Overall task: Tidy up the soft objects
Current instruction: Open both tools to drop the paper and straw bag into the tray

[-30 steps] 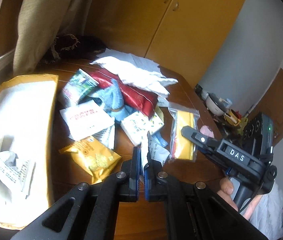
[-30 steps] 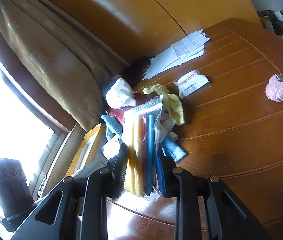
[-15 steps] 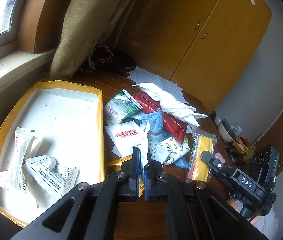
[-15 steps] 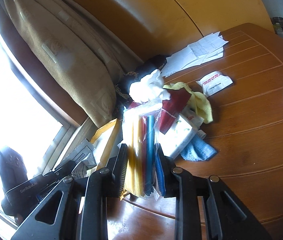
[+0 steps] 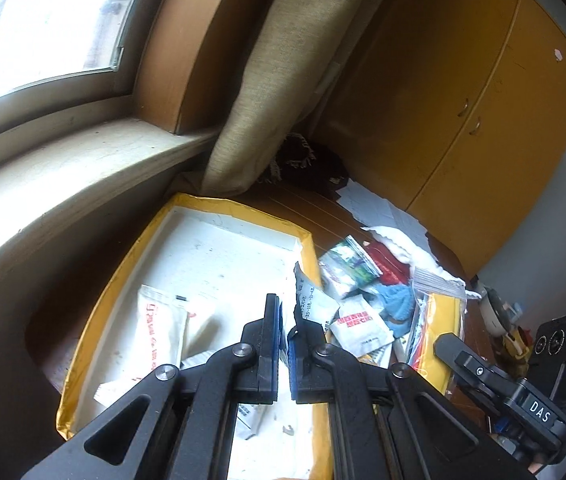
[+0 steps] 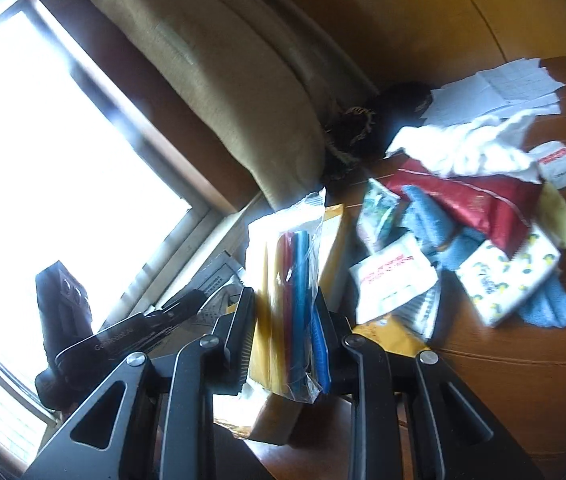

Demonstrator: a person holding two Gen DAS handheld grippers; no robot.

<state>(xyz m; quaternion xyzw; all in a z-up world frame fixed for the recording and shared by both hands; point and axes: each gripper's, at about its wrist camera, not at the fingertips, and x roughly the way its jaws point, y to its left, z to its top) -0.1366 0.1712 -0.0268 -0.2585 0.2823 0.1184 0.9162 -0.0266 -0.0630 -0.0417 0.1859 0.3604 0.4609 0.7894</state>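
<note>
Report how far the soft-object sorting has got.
Done: a few white packets already lie in the yellow-rimmed tray. In hand: the left gripper pinches a thin printed white packet over the tray, and the right gripper clamps a clear zip bag of coloured items. Left: the pile on the table, including the red pouch, blue cloths and white cloth.

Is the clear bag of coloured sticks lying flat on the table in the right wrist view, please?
No, the clear bag stands upright, clamped between the right gripper's fingers above the table.
</note>
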